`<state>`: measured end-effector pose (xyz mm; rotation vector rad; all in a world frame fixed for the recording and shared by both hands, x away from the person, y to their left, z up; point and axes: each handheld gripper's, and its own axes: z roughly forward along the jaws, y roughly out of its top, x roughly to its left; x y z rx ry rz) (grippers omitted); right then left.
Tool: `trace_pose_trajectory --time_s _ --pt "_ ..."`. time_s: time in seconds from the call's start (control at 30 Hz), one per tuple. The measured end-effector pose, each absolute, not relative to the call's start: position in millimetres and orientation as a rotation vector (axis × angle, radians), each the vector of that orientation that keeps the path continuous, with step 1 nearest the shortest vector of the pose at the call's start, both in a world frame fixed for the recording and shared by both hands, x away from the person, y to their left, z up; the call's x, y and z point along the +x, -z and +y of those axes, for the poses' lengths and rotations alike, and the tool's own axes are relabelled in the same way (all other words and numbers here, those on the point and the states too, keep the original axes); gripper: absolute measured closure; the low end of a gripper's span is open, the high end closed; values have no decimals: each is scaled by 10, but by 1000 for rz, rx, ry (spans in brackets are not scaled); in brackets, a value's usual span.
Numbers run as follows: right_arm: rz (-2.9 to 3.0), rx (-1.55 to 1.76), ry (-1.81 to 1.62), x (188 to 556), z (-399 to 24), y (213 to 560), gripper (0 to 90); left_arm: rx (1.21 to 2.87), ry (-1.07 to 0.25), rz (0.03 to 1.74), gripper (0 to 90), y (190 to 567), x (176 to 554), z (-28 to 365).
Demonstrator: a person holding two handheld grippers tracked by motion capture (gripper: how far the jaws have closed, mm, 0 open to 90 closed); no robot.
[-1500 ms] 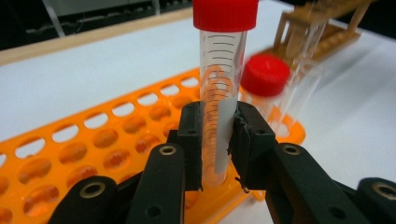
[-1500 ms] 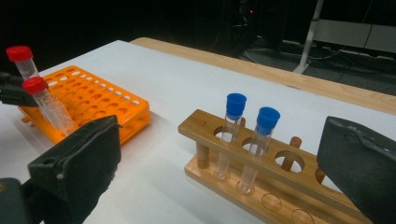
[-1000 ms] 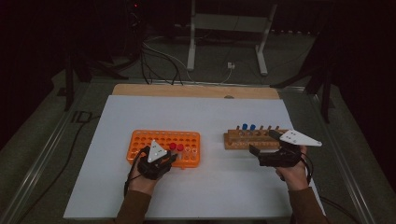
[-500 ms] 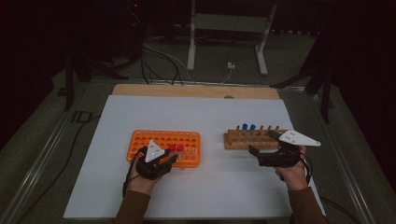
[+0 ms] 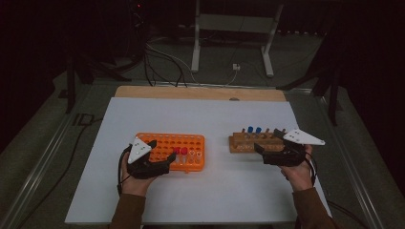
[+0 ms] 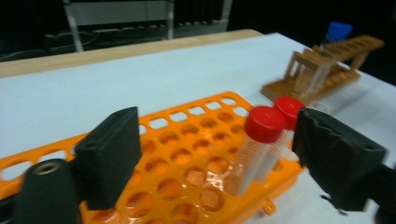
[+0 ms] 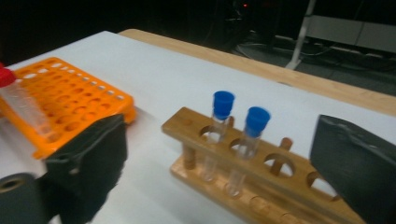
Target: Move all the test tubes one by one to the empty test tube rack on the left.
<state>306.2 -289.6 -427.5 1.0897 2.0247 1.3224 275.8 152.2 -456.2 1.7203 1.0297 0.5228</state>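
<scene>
Left hand-held gripper [image 6: 219, 154] released at orange rack [image 5: 191, 143].
Jaws just opened, straddling two upright red-capped tubes [image 6: 259, 144]; right hand-held gripper [image 7: 219, 172] released near wooden rack [image 7: 261, 172].

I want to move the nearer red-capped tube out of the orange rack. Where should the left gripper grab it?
Grip the red-capped tube just under its cap, coming from above: it stands nearly upright, lower part sunk in the orange rack, with another red-capped tube close behind.

Glossy orange plastic rack [image 6: 187, 163], clear plastic tubes [image 6: 250, 156], matt wooden rack [image 7: 261, 179].
</scene>
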Motion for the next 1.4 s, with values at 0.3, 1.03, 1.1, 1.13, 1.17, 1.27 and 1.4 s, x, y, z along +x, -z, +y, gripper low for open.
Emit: trace_pose_trajectory --time_s 0.3,1.03,1.1,1.13,1.17,1.27,1.4 --pt "2001 1136 -1273 3289 -2878 4346 322 1657 -551 1086 5 4525 2778 1617" --pt "2053 1179 -1179 3526 -2781 4628 726 1624 -573 1102 6 4544 2787 1691" --pt "2046 1180 -1177 3520 -2775 4638 730 1619 -575 1105 6 4546 2785 1699" --pt "2044 1179 -1173 3516 -2773 4638 735 1618 -576 1105 6 4548 2785 1704" --pt "2044 1178 -1174 3511 -2771 4638 742 1614 -572 1108 6 4550 2785 1707" --pt "2034 1177 -1186 3498 -2771 4641 763 1612 -568 1110 6 4555 2786 1707" --pt "2017 1170 -1209 3470 -2781 4616 767 1615 -561 1106 6 4565 2788 1695"
